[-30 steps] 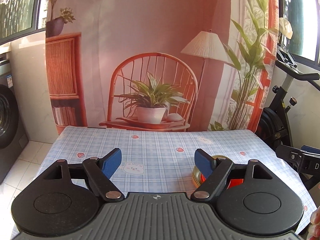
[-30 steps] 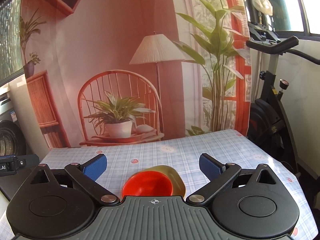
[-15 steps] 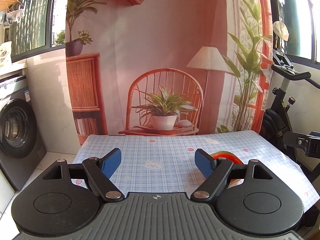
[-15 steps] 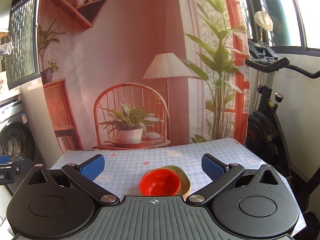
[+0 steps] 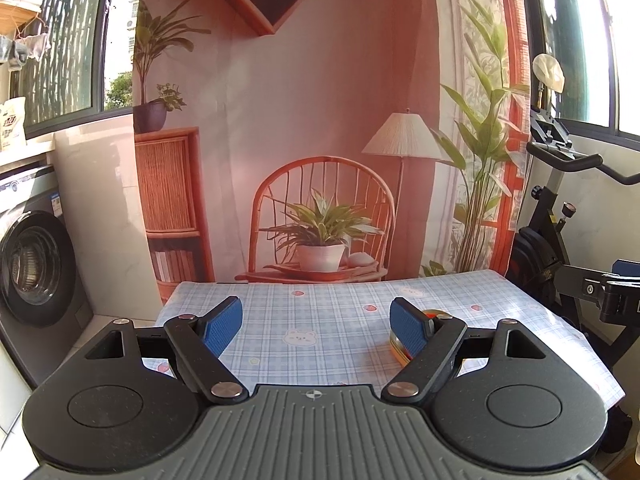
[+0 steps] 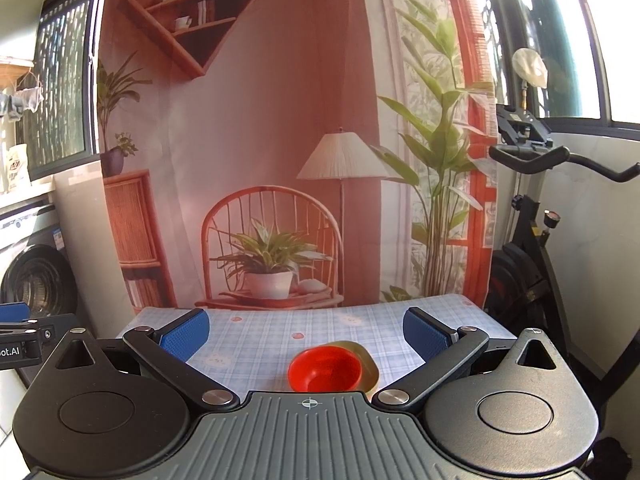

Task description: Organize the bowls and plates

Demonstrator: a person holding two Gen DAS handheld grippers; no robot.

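Note:
A red bowl (image 6: 324, 368) sits inside a yellow-brown dish (image 6: 370, 366) on the blue checked tablecloth (image 6: 260, 336). My right gripper (image 6: 306, 330) is open and empty, raised above and behind the stack. In the left wrist view the stack (image 5: 396, 348) shows mostly hidden behind my right fingertip (image 5: 408, 330). My left gripper (image 5: 316, 326) is open and empty, held back from the table, to the left of the stack.
A printed backdrop of a chair and plant (image 5: 320, 236) hangs behind the table. A washing machine (image 5: 32, 264) stands on the left. An exercise bike (image 6: 532, 248) stands on the right, close to the table edge (image 5: 592, 360).
Both grippers have pulled back and up from the table. The stack now looks smaller and farther away. Both grippers stayed open.

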